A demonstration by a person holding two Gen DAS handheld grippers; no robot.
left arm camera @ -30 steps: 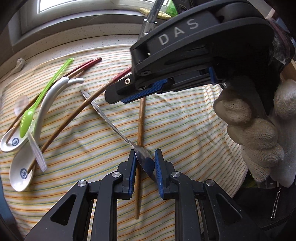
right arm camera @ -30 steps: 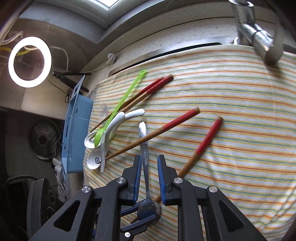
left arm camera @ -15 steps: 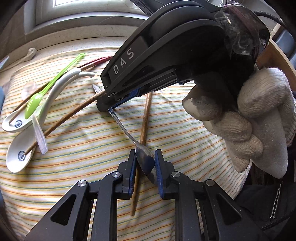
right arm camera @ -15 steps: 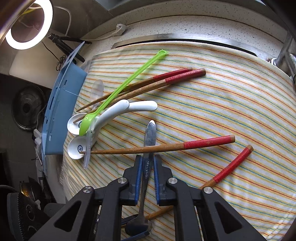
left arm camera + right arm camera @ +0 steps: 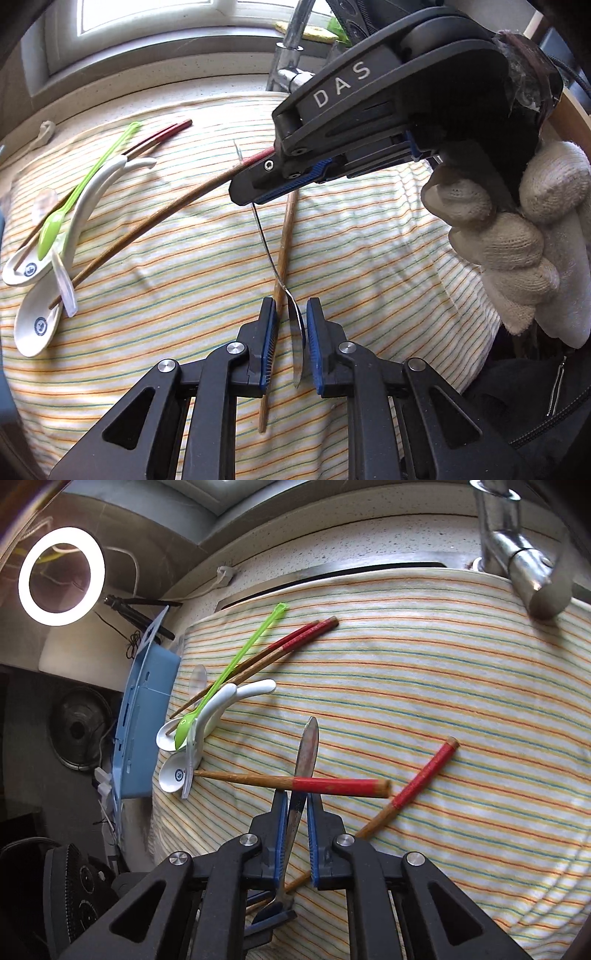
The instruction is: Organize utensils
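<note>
A metal spoon hangs between both grippers above the striped cloth. My left gripper is shut on its bowl, which stands edge-on against the right pad. My right gripper, held by a gloved hand, is shut on the handle; in the left wrist view the right gripper comes in from the upper right. Two red-ended chopsticks lie loose on the cloth below the spoon.
At the cloth's left side lie two white ceramic spoons, a green plastic spoon and a pair of chopsticks. A blue container stands beyond that edge. A steel faucet rises at the back right.
The right gripper's jaws closed onto the spoon's handle. The spoon turned from lying slanted to edge-on between the left pads. Both hands shifted a little over the cloth.
</note>
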